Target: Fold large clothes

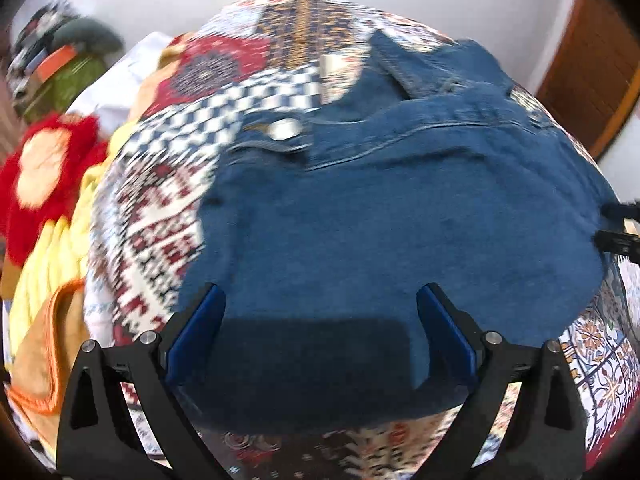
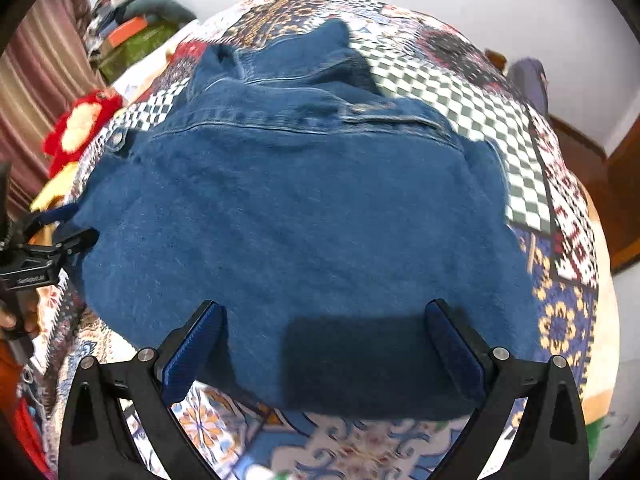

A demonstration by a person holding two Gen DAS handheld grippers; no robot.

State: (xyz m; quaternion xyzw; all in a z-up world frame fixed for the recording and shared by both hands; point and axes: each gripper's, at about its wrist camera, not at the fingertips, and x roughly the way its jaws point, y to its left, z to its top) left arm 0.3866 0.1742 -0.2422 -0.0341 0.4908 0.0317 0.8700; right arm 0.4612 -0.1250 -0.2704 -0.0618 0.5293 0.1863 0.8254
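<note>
A blue denim jacket (image 1: pixel 380 216) lies folded on a patchwork quilt (image 1: pixel 152 216), its collar and a metal button (image 1: pixel 284 130) at the far side. My left gripper (image 1: pixel 320 300) is open, its blue-padded fingers (image 1: pixel 200 328) spread over the jacket's near edge, holding nothing. My right gripper (image 2: pixel 326 312) is open too, over the same jacket (image 2: pixel 304 208), near its front edge. The right gripper's tips also show at the right edge of the left wrist view (image 1: pixel 620 224). The left gripper also shows at the left edge of the right wrist view (image 2: pixel 60 228).
A red and cream fuzzy garment (image 1: pixel 44 176) and yellow and orange clothes (image 1: pixel 48 280) lie left of the quilt. A pile of folded things (image 1: pixel 60 68) sits at the far left. A wooden door (image 1: pixel 592 72) stands at the right. A striped curtain (image 2: pixel 36 80) hangs left.
</note>
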